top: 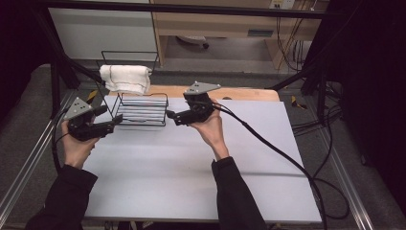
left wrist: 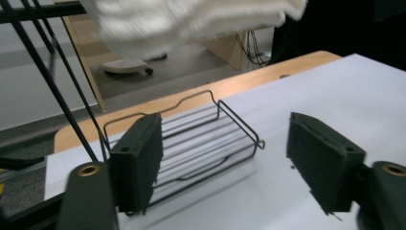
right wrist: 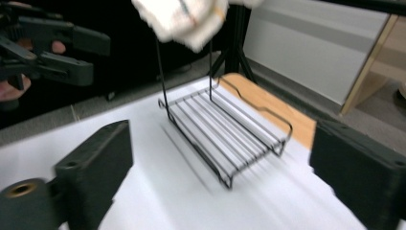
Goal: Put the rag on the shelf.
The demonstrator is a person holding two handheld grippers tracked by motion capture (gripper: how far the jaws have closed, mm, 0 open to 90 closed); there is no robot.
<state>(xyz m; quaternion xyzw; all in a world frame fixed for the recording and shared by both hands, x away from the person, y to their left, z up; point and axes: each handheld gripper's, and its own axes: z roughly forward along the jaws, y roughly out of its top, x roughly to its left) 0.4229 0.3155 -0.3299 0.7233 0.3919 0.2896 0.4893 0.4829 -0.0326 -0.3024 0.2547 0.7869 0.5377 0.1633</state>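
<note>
A black wire rack point(top: 141, 113) stands at the back left of the white table point(top: 191, 167), with a folded white towel point(top: 125, 79) draped over its upper frame. My left gripper point(top: 111, 120) is held just left of the rack's lower shelf, jaws open and empty. In the left gripper view the rack's shelf point(left wrist: 201, 143) lies beyond the wide-apart fingers point(left wrist: 139, 160), and the towel point(left wrist: 191, 19) hangs above. My right gripper point(top: 173, 116) hovers at the rack's right end, open and empty. In the right gripper view, the rack point(right wrist: 225, 129) sits ahead, with the towel point(right wrist: 184, 17) over it.
A wooden board point(top: 239, 93) runs along the table's back edge. A thick black cable point(top: 277, 153) trails from the right gripper across the table to the right. Black frame posts point(top: 57, 81) stand at the back corners. The left gripper point(right wrist: 52, 48) appears far off in the right gripper view.
</note>
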